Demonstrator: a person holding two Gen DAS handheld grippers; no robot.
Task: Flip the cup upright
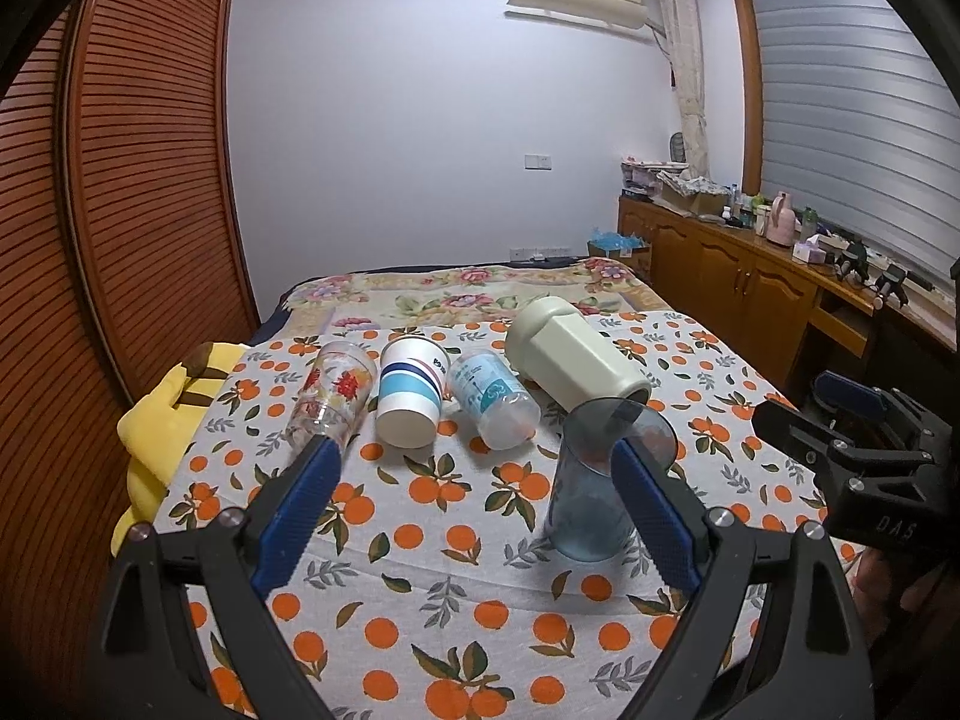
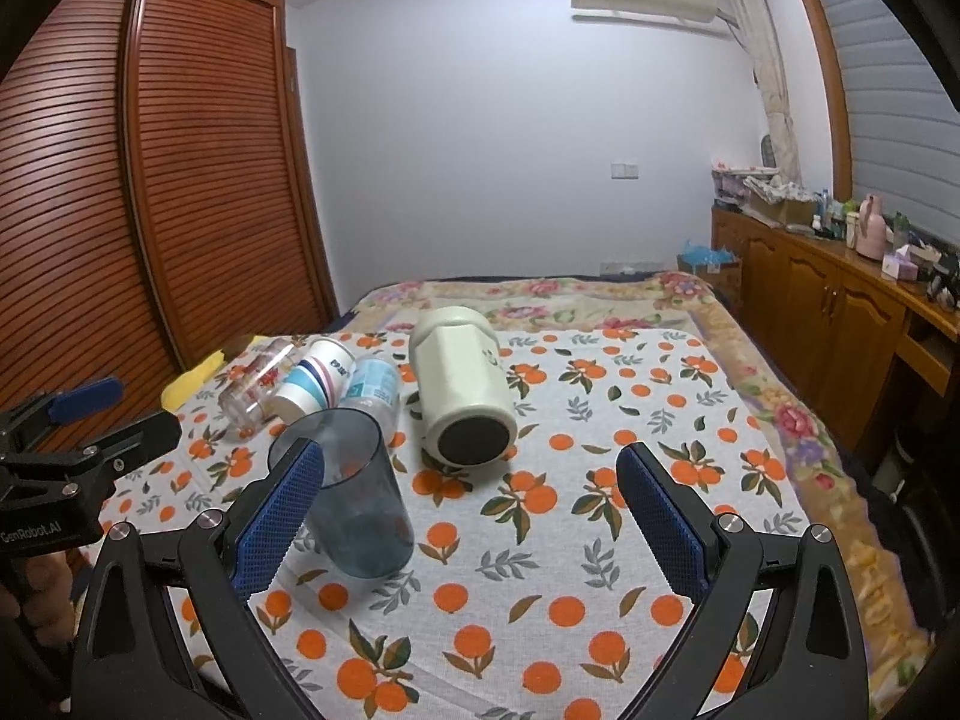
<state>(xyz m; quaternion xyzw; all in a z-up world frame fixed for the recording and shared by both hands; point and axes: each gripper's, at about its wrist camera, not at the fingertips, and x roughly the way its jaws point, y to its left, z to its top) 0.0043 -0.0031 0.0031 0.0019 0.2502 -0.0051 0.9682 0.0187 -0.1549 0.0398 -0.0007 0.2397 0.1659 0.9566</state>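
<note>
Five cups on orange-print cloth (image 1: 456, 546) over a bed: blue tumbler (image 1: 594, 504) upright, probably; four toppled behind. Left gripper (image 1: 474, 474) and right gripper (image 2: 468, 480) both spread, empty. Louvred wardrobe (image 1: 138, 150) alongside

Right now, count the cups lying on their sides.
4, in a row at the cloth's far side: floral glass leftmost, striped paper cup, clear printed cup, cream mug rightmost. The blue tumbler stands upright nearer. None seem hidden.
</note>
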